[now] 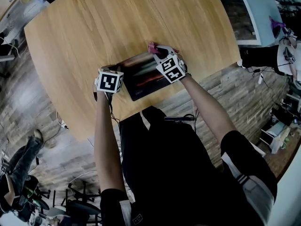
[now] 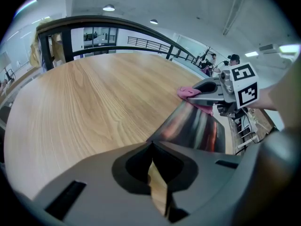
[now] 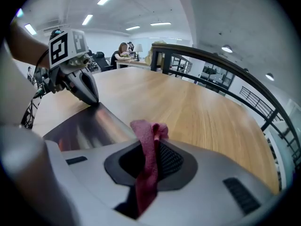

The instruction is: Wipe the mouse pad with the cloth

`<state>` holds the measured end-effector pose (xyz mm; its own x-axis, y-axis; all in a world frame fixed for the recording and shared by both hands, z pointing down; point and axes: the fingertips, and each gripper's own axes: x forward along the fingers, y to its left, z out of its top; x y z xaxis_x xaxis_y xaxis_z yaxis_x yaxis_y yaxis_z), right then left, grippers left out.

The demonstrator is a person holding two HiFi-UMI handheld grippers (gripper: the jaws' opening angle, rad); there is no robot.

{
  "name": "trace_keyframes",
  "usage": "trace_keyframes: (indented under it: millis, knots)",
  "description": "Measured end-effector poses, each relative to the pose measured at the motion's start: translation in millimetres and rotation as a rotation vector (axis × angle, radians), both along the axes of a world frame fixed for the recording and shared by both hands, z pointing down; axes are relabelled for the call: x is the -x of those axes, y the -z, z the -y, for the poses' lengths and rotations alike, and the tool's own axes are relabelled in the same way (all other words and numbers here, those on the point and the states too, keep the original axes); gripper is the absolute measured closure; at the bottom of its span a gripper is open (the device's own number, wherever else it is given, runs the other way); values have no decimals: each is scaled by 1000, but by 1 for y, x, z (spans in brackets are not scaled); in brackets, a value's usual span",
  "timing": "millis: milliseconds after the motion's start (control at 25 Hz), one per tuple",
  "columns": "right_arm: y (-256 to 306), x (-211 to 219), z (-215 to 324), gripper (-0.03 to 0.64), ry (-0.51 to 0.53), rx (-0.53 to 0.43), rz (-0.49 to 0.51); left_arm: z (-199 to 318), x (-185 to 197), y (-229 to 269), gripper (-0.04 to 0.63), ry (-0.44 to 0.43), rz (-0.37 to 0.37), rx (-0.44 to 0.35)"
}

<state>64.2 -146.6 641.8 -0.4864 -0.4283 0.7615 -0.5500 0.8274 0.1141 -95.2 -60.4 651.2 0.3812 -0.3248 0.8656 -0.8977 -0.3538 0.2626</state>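
Note:
A dark glossy mouse pad (image 1: 141,75) lies near the front edge of the round wooden table (image 1: 94,27). My left gripper (image 1: 114,72) is shut, and its tips (image 2: 151,146) rest at the pad's left corner (image 2: 197,124). The right gripper view shows that gripper (image 3: 95,100) pressing down on the pad (image 3: 89,126). My right gripper (image 1: 159,51) is shut on a pink cloth (image 1: 153,46) at the pad's far right corner. The cloth (image 3: 146,131) stands up between the jaws of the right gripper (image 3: 148,147). The left gripper view shows the cloth (image 2: 188,92) at the pad's far end.
The table's front edge (image 1: 155,102) runs just behind the pad, close to my body. A railing (image 3: 235,65) curves past the table's far side. A person (image 3: 123,51) sits at a distant desk. Cables and a chair base (image 1: 82,204) lie on the floor.

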Motion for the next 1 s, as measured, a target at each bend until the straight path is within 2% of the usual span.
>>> trace_keyframes:
  millis: [440, 680, 840, 1000]
  knots:
    - [-5, 26, -34, 554, 316, -76, -46, 1, 2, 0, 572, 11, 12, -7]
    - [-7, 26, -55, 554, 472, -110, -73, -2, 2, -2, 572, 20, 13, 1]
    - [-8, 21, -62, 554, 541, -124, -96, -2, 2, -2, 572, 21, 21, 2]
    - [-9, 16, -71, 554, 564, -133, -101, -2, 3, -2, 572, 26, 22, -1]
